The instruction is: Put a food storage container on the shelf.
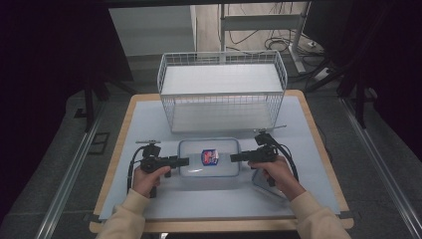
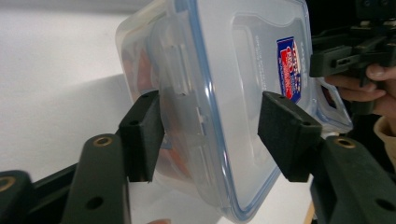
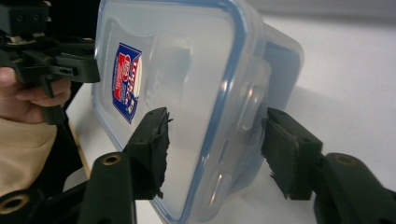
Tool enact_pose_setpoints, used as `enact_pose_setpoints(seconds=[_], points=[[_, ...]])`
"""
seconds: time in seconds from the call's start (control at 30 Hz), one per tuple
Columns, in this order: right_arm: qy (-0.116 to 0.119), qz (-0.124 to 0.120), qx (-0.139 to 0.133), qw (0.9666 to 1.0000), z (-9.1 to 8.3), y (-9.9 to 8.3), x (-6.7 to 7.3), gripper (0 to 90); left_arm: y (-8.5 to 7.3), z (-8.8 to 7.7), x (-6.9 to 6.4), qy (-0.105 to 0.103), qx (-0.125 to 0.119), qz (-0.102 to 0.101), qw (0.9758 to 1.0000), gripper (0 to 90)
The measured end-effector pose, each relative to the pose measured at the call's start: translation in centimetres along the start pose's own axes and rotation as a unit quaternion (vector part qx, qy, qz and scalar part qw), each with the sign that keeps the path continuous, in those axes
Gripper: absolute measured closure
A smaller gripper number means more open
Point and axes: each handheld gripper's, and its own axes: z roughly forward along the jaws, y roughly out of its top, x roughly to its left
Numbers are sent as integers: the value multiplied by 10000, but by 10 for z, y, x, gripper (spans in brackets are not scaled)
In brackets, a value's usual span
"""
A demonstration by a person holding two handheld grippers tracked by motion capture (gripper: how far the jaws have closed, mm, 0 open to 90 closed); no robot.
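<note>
We straddle the clear lidded container [image 1: 209,158] at both short ends; it sits on the table [image 1: 149,119] just before the wire basket [image 1: 222,89]. Left gripper [image 2: 210,130] and right gripper [image 3: 215,144] have fingers part-closed around the side latches, contact uncertain, one per end, probably for a level two-handed lift.

The tabletop [image 1: 149,204] is pale grey-blue with a light wooden edge showing along its sides and near rim. A white wire basket [image 1: 222,92] stands at its far middle. In front of that, a clear lidded container [image 1: 209,158] with a red and blue label rests flat on the surface. Just to the container's right, near the edge, lies a second clear lid [image 1: 261,183].
</note>
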Motion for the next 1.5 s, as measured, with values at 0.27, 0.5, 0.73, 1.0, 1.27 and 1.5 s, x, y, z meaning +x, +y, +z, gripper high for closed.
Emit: enact_pose_setpoints(seconds=[0.27,0.5,0.73,1.0,1.27,1.5], points=[[-9,-129,-27,9999,-3,-3,2,463,-2,-3,1,-88,2,71,9999,456],[5,-103,-61,9999,-5,-5,4,479,-3,-5,-2,-68,5,133,9999,469],[78,-41,-205,9998,-6,-8,4,495,-6,-7,-5,-17,-83,136,9999,477],[51,-218,-340,9992,-10,-8,8,498,-3,-9,-9,5,-170,222,9996,484],[24,-432,-500,9978,-18,-4,12,497,3,-12,-15,8,-258,323,9991,490],[32,-530,-605,9968,-25,0,16,497,9,-15,-22,25,-309,422,9986,492]])
